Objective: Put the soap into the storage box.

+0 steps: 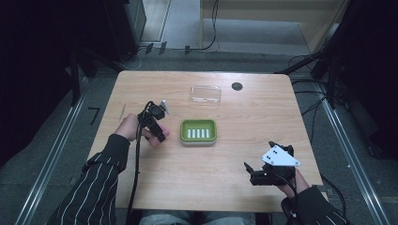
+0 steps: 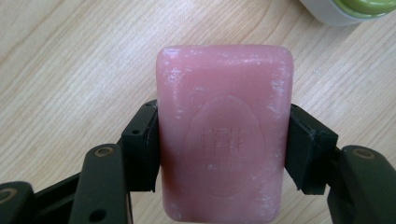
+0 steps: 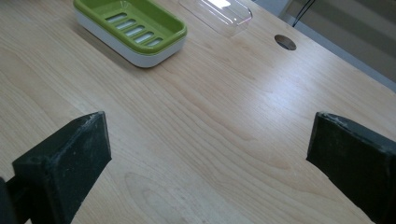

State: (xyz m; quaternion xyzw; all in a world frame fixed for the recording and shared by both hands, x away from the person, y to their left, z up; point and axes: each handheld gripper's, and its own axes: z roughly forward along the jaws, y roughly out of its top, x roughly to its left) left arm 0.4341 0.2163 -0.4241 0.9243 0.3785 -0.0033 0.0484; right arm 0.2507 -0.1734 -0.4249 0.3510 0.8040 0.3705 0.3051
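A pink bar of soap [image 2: 225,135] is clamped between the two black pads of the left tool [image 2: 223,149], one pad pressed against each long side of the bar. An oval stamp with characters is seen on the bar's upper face. In the left gripper view, pale wood grain is seen all around the bar, and a corner of the green soap dish [image 2: 359,8] is seen at the upper right, apart from the bar. In the high view, the left tool [image 1: 157,129] is held just left of the soap dish [image 1: 199,131], with a little of the pink bar seen beneath it.

The right tool [image 3: 208,154] is held wide apart, with nothing between its jaws but bare worktop [image 3: 224,121]. In the high view it [image 1: 256,173] is placed near the front right of the worktop, well apart from the dish.

A clear plastic lid [image 1: 205,94] is laid beyond the dish, and a round cable hole [image 1: 237,86] is seen to its right.
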